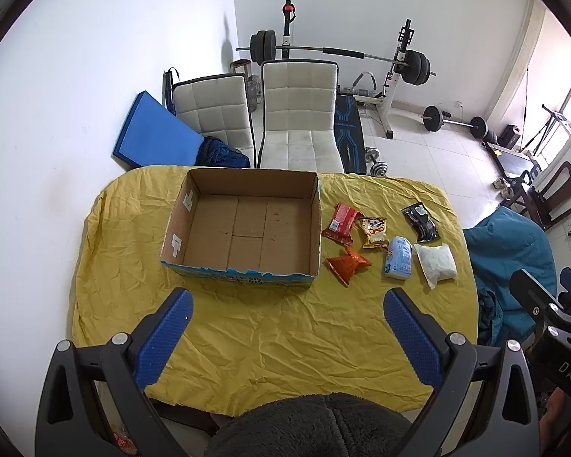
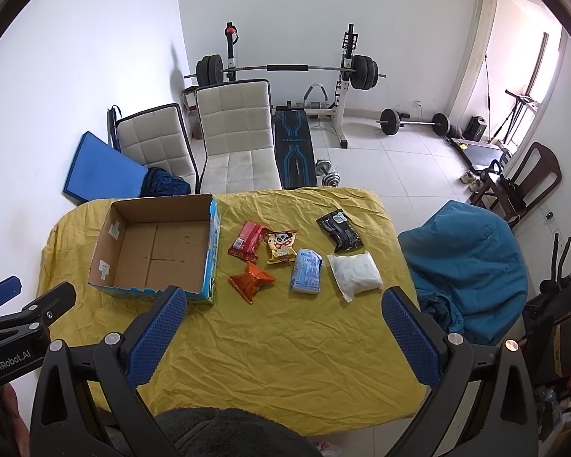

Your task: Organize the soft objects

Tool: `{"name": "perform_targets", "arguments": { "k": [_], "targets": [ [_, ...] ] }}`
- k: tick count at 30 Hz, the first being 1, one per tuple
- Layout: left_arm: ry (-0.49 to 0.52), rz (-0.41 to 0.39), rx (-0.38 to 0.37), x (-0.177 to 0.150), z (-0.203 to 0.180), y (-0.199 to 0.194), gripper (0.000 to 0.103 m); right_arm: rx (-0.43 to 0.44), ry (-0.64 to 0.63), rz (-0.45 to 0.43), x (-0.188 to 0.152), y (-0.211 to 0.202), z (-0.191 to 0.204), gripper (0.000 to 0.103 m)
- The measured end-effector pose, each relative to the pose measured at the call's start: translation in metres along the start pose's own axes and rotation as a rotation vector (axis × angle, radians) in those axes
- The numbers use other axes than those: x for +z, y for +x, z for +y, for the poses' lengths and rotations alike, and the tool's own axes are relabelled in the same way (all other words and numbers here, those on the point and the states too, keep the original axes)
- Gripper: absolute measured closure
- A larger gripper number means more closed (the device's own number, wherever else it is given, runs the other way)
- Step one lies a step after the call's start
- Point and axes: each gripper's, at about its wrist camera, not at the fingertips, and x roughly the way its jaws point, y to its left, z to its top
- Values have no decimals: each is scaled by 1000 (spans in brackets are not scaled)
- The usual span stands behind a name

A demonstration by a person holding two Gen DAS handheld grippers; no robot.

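Observation:
An empty cardboard box stands on the yellow-clothed table. Right of it lie several soft packets: a red one, a yellow cartoon one, an orange one, a light blue one, a white pouch and a black one. My left gripper is open and empty above the near table, in front of the box. My right gripper is open and empty, short of the packets.
Two white chairs stand behind the table. A blue mat leans on the left wall. A weight bench and barbells fill the back. A teal beanbag sits right of the table.

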Motion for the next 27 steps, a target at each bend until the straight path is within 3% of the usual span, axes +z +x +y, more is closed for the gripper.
{"name": "perform_targets", "arguments": {
  "k": [27],
  "targets": [
    [2,-7,-3,2,2,-5,0,12,-11,-19,2,-5,1,0]
  ]
}}
